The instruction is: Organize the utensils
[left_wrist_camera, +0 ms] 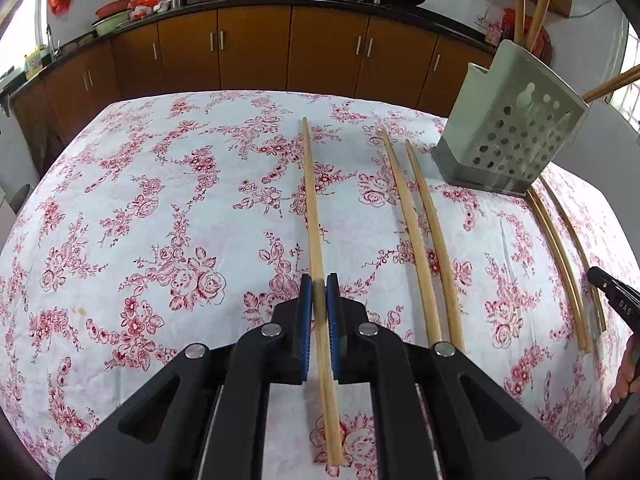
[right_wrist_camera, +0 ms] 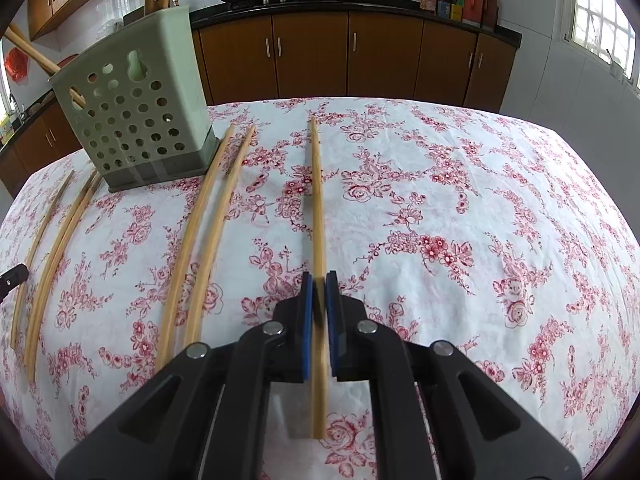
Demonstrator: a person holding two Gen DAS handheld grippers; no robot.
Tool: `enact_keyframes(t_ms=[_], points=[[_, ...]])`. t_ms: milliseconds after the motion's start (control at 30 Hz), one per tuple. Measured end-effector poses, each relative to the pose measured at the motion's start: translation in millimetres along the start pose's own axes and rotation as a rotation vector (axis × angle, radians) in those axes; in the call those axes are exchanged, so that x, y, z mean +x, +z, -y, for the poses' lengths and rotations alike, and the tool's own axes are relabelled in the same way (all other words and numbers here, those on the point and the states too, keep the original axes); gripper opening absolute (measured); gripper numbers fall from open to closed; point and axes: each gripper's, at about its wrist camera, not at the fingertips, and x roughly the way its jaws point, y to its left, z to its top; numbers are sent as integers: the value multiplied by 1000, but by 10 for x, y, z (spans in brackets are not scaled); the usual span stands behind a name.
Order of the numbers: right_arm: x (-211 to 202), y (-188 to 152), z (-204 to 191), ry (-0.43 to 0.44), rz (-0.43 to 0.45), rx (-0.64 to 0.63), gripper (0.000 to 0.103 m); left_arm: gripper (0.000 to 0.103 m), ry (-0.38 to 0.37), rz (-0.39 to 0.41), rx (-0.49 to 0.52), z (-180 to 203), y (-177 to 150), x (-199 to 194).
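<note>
Right, we are seeing both grippers clamped down, each on one chopstick, over a table with a red floral tablecloth

Left wrist view: the left gripper is pinching a bamboo chopstick between its blue pads, jaws nearly closed with only the stick's width between them. That stick is running away from the camera along the cloth, its near end passing back under the gripper. Just to its right a pair of chopsticks is lying side by side, apart from the held one. Further right, two more chopsticks are lying with their far ends at the base of the pale green perforated utensil holder, which is standing upright at the far right of the table and already holding several sticks. We are also catching the tip of the right gripper at the right edge.

Right wrist view: the right gripper is likewise squeezing a chopstick, pads tight on it. We cannot tell whether either held stick is lifted or touching the cloth. Loose pair lying to its left, holder far left, wooden cabinets behind
</note>
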Motion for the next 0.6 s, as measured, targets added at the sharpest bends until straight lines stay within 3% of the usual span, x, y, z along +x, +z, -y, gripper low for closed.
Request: enact_keyframes(t_ms=[133, 267, 533, 600], points=[[-38, -33, 3, 2, -2, -3, 9, 10, 9, -8, -4, -12, -27, -32], [-66, -64, 5, 3, -2, -3, 9, 26, 35, -3, 11, 8, -81, -77], [-110, -110, 7, 4, -1, -2, 9, 26, 52, 9, 30, 45, -188, -151], [-121, -127, 7, 7, -2, -1, 9, 21, 52, 9, 28, 45, -205, -166]])
